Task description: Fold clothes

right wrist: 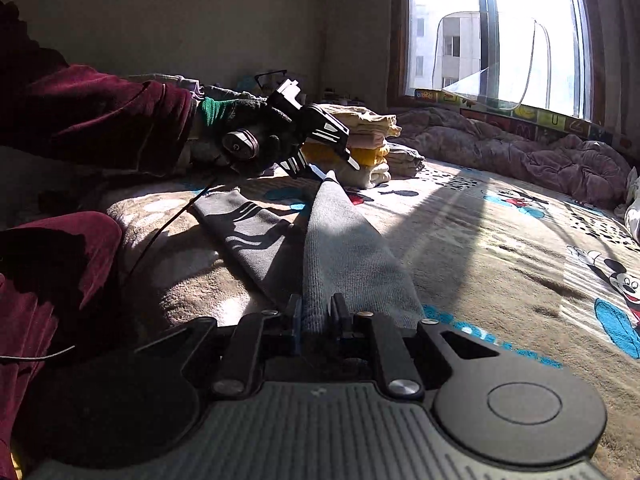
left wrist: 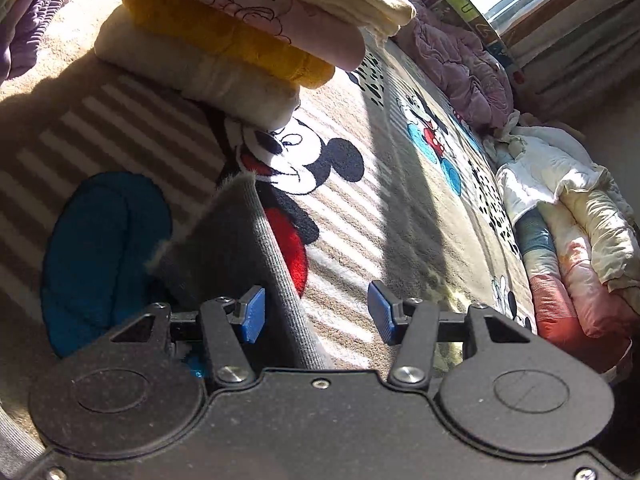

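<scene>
A grey ribbed garment (right wrist: 348, 248) lies stretched over a cartoon-mouse blanket (right wrist: 500, 264), with a darker part (right wrist: 248, 232) spread to its left. My right gripper (right wrist: 316, 314) is shut on its near end, the cloth pinched between the pads. At the far end, a gloved hand with a dark red sleeve holds my left gripper (right wrist: 320, 166). In the left wrist view the garment (left wrist: 240, 248) rises as a folded ridge between the blue pads (left wrist: 252, 314). It runs close to the left pad, and neither pad presses on it. The left gripper (left wrist: 316, 310) stands open.
A stack of folded clothes (left wrist: 224, 40) in cream, yellow and pink sits just beyond the garment, and shows in the right wrist view as a stack (right wrist: 368, 140). A crumpled purple quilt (right wrist: 540, 160) lies under the window. More loose clothes (left wrist: 560, 220) are piled at the blanket's right edge.
</scene>
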The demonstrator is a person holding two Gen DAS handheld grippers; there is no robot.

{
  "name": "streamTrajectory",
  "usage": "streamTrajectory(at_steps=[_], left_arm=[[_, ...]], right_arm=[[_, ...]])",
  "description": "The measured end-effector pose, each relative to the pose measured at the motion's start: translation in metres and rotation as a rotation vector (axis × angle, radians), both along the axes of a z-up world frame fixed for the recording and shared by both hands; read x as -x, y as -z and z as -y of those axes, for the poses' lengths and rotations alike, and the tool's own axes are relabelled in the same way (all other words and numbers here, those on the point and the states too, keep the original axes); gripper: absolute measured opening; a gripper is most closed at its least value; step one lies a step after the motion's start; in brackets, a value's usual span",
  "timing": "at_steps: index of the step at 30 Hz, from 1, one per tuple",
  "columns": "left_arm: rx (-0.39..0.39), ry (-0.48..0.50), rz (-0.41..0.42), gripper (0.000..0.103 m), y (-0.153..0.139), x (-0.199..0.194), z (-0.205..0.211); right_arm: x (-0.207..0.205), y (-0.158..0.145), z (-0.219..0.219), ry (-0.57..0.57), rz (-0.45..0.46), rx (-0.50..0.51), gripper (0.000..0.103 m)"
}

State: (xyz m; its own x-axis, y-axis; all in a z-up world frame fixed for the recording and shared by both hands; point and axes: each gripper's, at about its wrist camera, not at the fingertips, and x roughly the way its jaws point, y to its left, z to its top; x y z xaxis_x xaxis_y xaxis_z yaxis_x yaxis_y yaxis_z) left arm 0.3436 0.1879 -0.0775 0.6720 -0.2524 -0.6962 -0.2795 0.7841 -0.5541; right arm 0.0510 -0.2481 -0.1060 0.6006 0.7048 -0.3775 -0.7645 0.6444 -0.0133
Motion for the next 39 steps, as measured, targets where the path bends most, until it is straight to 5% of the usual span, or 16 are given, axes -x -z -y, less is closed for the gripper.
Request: streamTrajectory(at_steps=[2, 7, 13, 16, 19, 23, 26, 35, 39], left_arm=[[-0.041, -0.007, -0.004, 0.004, 0.000, 0.002, -0.001], [-0.056, -0.005, 0.197, 0.003, -0.028, 0.050, -0.014], [0.016, -0.074, 0.419, 0.003, -0.037, 0.176, -0.045], [0.034, -0.149, 0.371, 0.003, 0.008, 0.225, -0.057], [0.150, -0.224, 0.322, 0.002, 0.051, 0.253, -0.070], [0.245, -0.245, 0.339, 0.004, 0.060, 0.258, -0.079], [0.268, -0.253, 0.324, 0.011, 0.062, 0.254, -0.083], [0.307, -0.278, 0.312, 0.016, 0.076, 0.257, -0.079], [0.309, -0.279, 0.317, 0.016, 0.077, 0.258, -0.080]], right_arm=[[0.000, 0.003, 0.004, 0.001, -0.010, -0.004, 0.016], [-0.005, 0.007, 0.012, 0.050, -0.014, -0.009, 0.016], [-0.005, 0.004, 0.017, 0.107, 0.025, 0.012, 0.016], [-0.005, 0.011, 0.010, 0.105, 0.017, 0.092, 0.016], [-0.002, 0.026, -0.005, 0.090, 0.006, 0.212, 0.016], [0.004, 0.031, -0.013, 0.086, 0.002, 0.252, 0.017], [0.005, 0.024, -0.004, 0.096, -0.041, 0.171, 0.020], [-0.009, 0.012, 0.076, 0.241, -0.314, -0.409, 0.044], [-0.008, 0.012, 0.094, 0.248, -0.331, -0.502, 0.050]])
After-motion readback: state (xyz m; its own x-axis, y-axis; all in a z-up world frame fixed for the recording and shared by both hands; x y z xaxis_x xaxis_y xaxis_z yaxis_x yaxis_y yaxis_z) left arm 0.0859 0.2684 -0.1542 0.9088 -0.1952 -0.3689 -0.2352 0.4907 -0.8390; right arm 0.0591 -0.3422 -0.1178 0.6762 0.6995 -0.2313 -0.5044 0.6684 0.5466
